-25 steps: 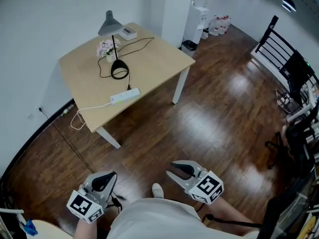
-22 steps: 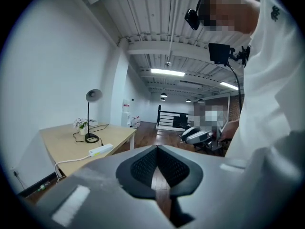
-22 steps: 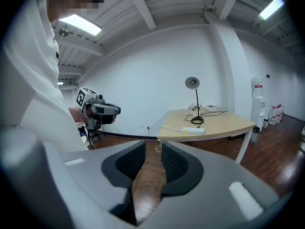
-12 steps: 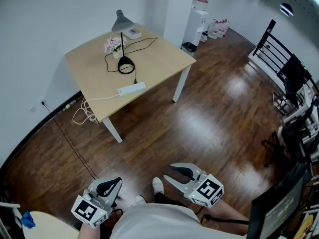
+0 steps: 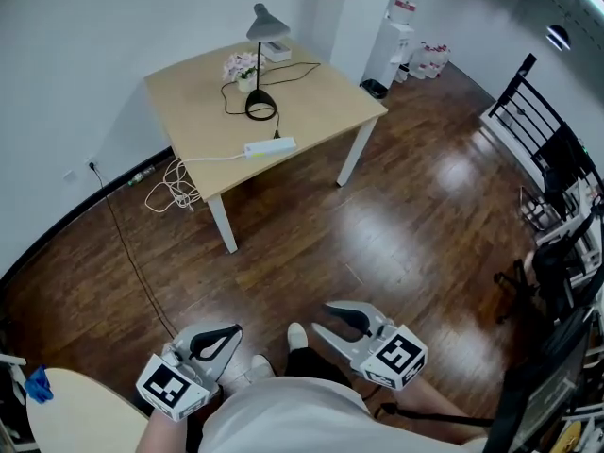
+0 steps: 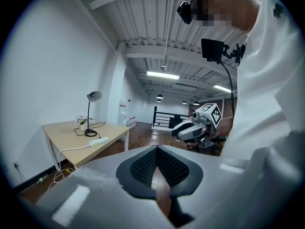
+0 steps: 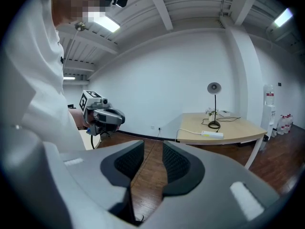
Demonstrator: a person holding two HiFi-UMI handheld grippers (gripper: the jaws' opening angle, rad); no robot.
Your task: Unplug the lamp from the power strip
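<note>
A grey desk lamp stands at the far side of a light wooden table, several steps ahead of me. Its black cord loops over the tabletop. A white power strip lies near the table's front edge, with a white cable running off to the left. Both grippers are held low at my waist, far from the table. My left gripper is shut and empty. My right gripper is open with nothing between its jaws. The lamp and the strip also show small in the right gripper view.
A small flower pot and a white box sit by the lamp. White cable coils lie on the wood floor left of the table. A water dispenser stands behind it; a black railing and chairs at right.
The table, lamp and strip have shifted right and slightly up in the head view as I walk. Both grippers stay low at my waist, unchanged.
</note>
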